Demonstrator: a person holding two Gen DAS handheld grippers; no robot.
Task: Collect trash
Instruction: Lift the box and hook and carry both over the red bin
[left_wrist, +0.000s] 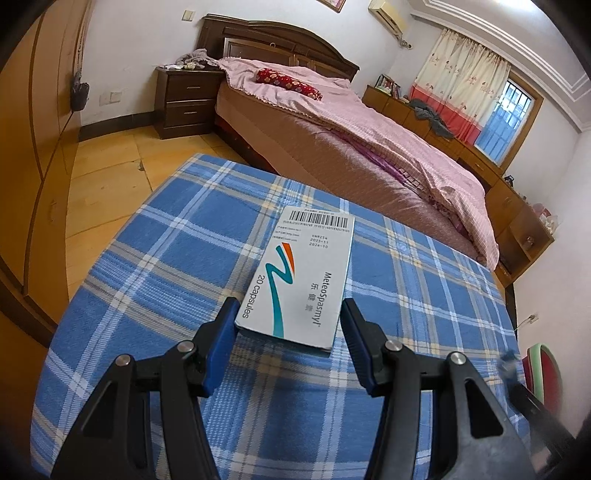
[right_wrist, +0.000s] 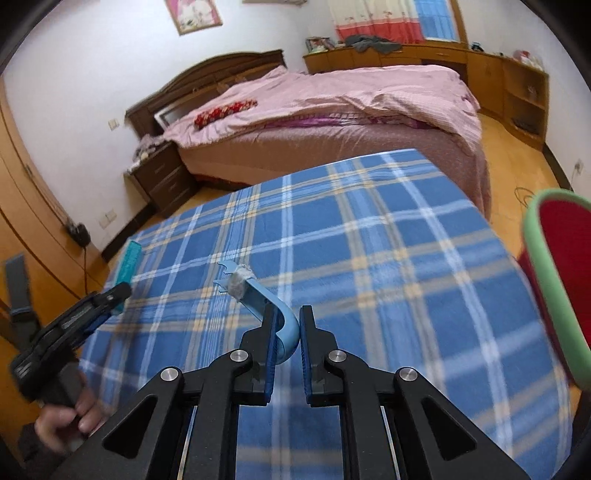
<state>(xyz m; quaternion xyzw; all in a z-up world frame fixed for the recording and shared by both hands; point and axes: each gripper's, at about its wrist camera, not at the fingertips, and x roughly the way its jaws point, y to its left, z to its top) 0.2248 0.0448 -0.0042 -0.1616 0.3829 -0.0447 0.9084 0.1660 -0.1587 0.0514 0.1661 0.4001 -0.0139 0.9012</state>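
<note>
A white medicine box (left_wrist: 299, 273) with a teal and orange logo sits between the fingers of my left gripper (left_wrist: 288, 310), whose pads press on its two long sides just over the blue plaid cloth (left_wrist: 177, 258). In the right wrist view the same left gripper (right_wrist: 118, 291) appears at the left with the box's teal edge (right_wrist: 127, 264) sticking out. My right gripper (right_wrist: 288, 314) is shut on a curved light-blue plastic strip (right_wrist: 255, 295) with a grey wad stuck near its forked far end, held above the cloth.
A red bin with a green rim (right_wrist: 554, 277) stands off the table's right edge, also in the left wrist view as the bin (left_wrist: 539, 369). A person's hand (right_wrist: 62, 417) holds the left gripper's handle. A bed with pink covers (left_wrist: 369, 129) lies beyond the table.
</note>
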